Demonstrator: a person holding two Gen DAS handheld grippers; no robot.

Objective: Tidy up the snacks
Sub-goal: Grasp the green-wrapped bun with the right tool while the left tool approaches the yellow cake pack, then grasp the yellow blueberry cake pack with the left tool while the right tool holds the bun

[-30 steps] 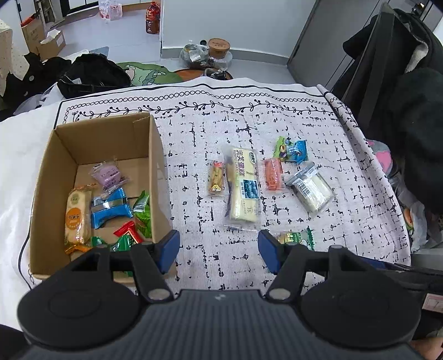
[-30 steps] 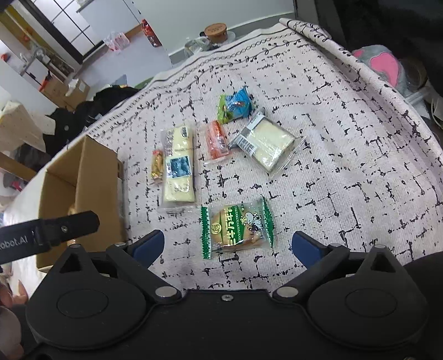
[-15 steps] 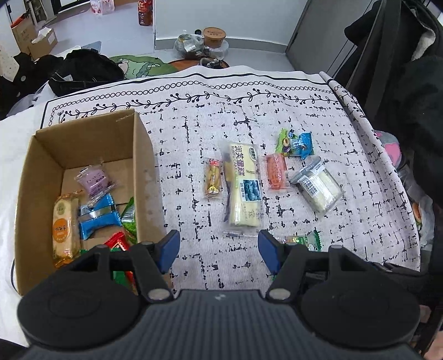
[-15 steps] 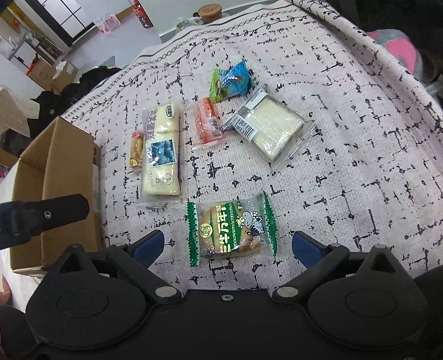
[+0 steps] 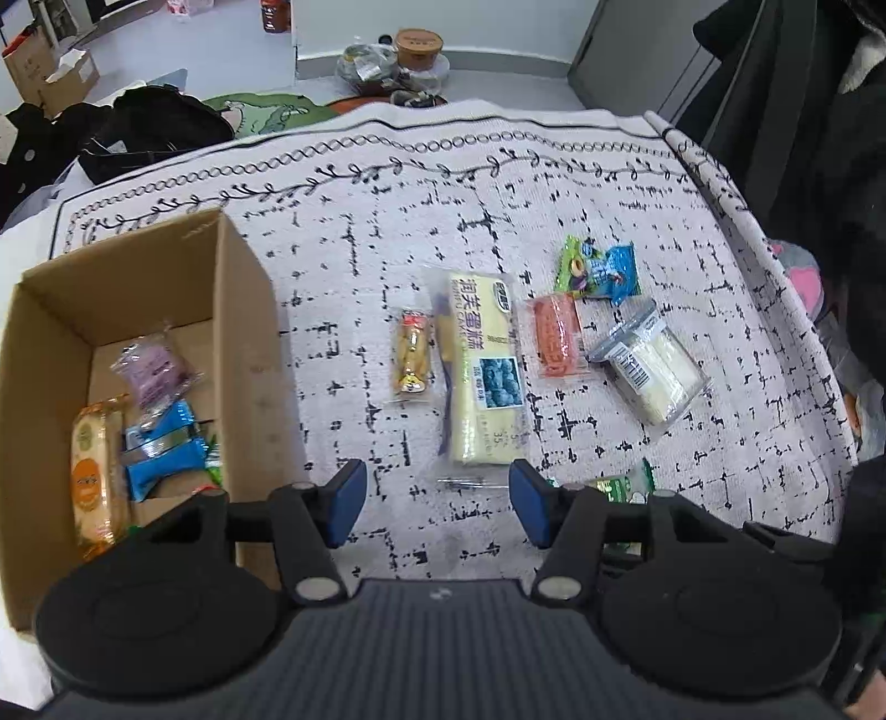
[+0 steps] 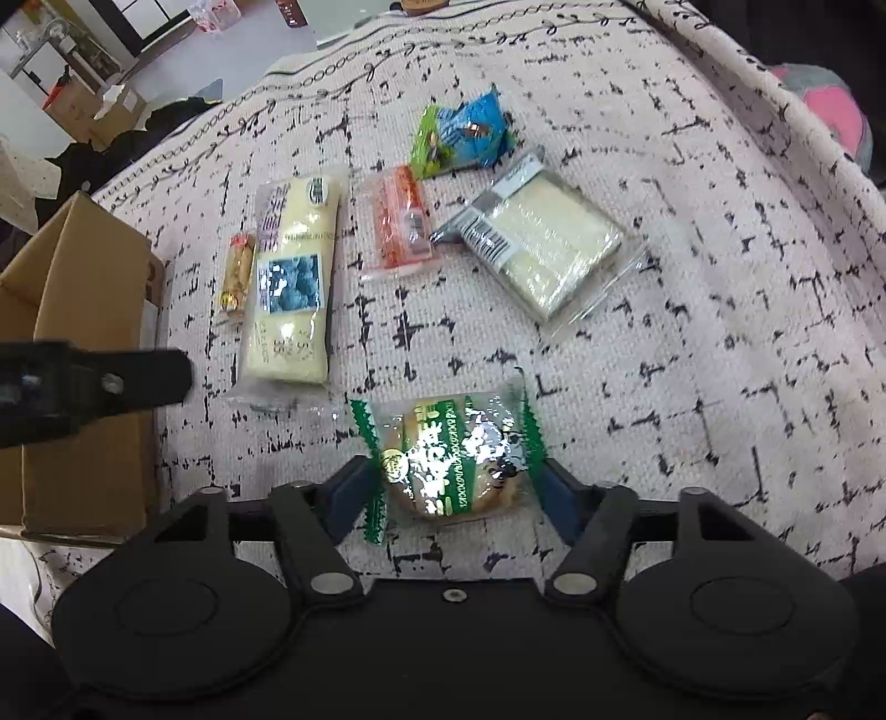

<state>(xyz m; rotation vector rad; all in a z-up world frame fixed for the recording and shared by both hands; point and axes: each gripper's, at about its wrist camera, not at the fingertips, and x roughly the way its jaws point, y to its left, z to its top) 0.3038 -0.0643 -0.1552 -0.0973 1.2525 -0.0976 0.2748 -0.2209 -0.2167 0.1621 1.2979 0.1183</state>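
A green-edged bun packet [image 6: 451,459] lies on the patterned cloth [image 6: 720,277], and my right gripper [image 6: 454,493] is shut on it, one blue pad at each end. Beyond it lie a long yellow cake packet [image 6: 290,282], a small golden packet [image 6: 235,277], an orange packet [image 6: 401,219], a blue-green packet [image 6: 459,138] and a clear pale sandwich packet [image 6: 545,243]. My left gripper [image 5: 437,509] hangs open over bare cloth beside the cardboard box [image 5: 243,310], which holds several snacks. The bun packet [image 5: 620,487] peeks out behind its right finger.
The box stands at the cloth's left edge. Dark clothing [image 5: 819,138] hangs past the right edge, where the cloth drops away. Black bags [image 5: 149,127] and a tub [image 5: 418,44] sit on the floor beyond the far edge.
My right gripper moved down and forward onto the bun packet and its fingers narrowed around it. The left gripper drifted a little right of the box and stayed open.
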